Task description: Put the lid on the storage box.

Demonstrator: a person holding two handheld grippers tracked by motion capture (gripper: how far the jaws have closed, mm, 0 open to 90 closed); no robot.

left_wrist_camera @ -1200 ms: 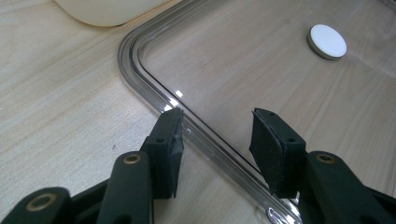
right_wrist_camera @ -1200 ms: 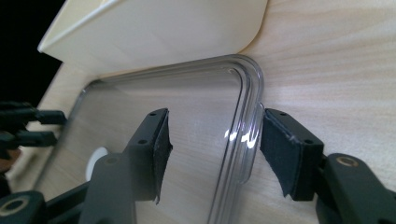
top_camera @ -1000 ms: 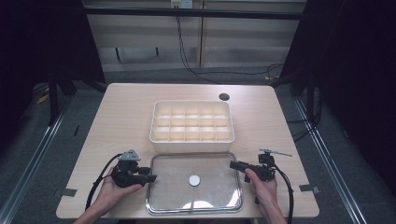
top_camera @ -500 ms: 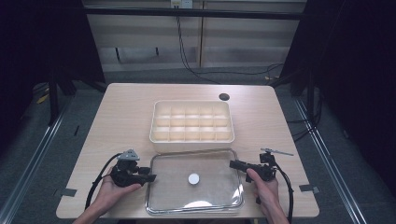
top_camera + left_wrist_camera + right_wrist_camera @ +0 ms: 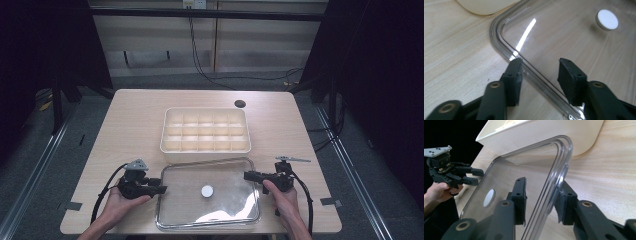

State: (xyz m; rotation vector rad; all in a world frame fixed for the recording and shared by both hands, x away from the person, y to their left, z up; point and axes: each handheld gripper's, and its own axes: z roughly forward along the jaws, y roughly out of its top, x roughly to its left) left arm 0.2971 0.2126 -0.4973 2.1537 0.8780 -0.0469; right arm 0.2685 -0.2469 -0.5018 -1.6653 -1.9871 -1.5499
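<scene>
Two black jaws of the right gripper (image 5: 540,202) straddle the raised rim of a clear lid (image 5: 524,182) with a white knob (image 5: 489,198), and have just been closing on it. Behind it sits a cream tray (image 5: 544,135) on a wooden table (image 5: 604,175). Far left, a hand (image 5: 439,191) holds the left gripper (image 5: 475,177) at the lid's opposite edge.

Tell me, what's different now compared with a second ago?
Very little. The right gripper has been closing its jaws around the rim of the clear lid; whether the pads press yet is unclear. The left gripper has just opened its jaws a little over the lid's left edge. Both hands, the lid, the white divided box and the table stayed where they were.
</scene>
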